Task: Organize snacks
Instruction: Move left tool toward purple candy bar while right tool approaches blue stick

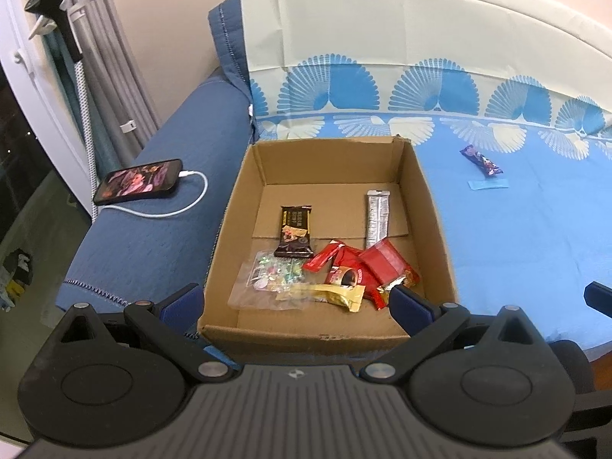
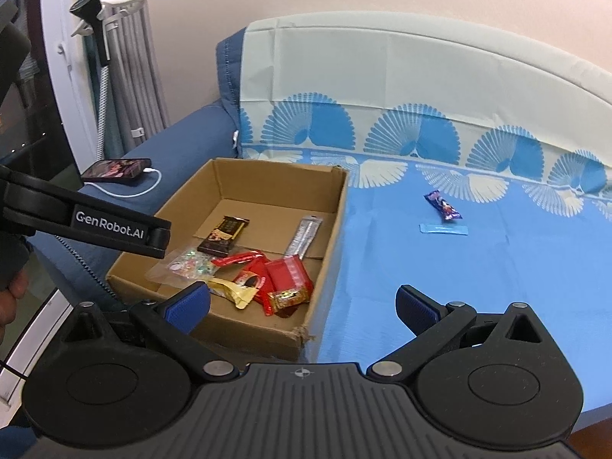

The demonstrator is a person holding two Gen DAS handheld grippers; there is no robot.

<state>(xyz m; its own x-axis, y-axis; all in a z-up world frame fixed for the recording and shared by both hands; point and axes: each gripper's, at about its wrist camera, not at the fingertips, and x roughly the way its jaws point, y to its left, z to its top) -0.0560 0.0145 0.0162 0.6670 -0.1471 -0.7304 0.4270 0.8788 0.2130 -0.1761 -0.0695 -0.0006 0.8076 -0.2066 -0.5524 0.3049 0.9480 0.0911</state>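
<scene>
An open cardboard box sits on the blue bed sheet and holds several snacks: a dark chocolate bar, a silver stick pack, red wrappers, a clear candy bag and a yellow wrapper. A purple snack bar and a light blue strip lie on the sheet right of the box. My left gripper is open and empty above the box's near edge. My right gripper is open and empty over the box's right front corner.
A phone on a white charging cable lies on the dark blue armrest left of the box. Curtains and a stand with a clamp are at far left. The sofa back rises behind.
</scene>
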